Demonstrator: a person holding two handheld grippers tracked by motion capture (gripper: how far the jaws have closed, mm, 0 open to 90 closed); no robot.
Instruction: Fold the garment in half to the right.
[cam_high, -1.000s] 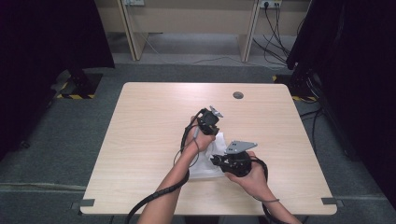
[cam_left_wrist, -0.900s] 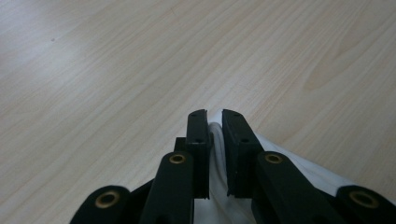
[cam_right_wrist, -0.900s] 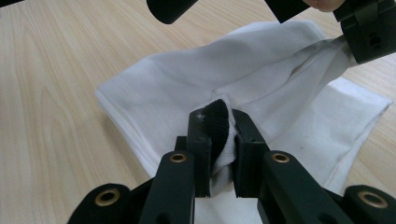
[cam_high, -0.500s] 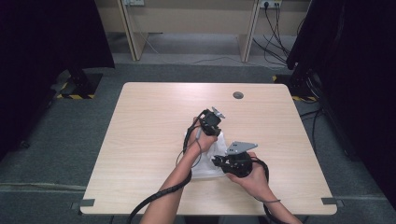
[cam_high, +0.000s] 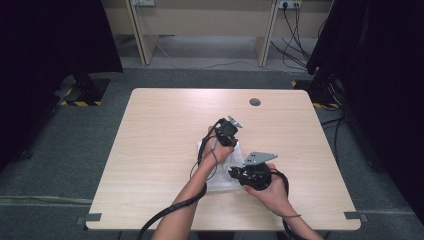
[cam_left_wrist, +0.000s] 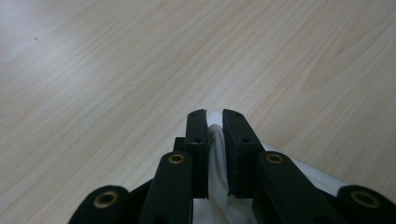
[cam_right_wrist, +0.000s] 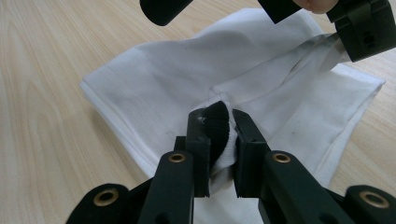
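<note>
— While it lies near the front middle of the table (cam_high: 150, 130), how does the white cloth (cam_right_wrist: 187, 60) look?
— Soft and wrinkled. The left gripper (cam_left_wrist: 215, 122) and right gripper (cam_right_wrist: 219, 122) each pinch a fold. Bare wood lies all around.

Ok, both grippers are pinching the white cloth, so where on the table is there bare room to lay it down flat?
The widest bare patch runs from the white cloth to the table's left edge. More bare wood lies beyond the left gripper, up to the round grommet. It is crowded front and centre, where the right gripper also grips.
</note>
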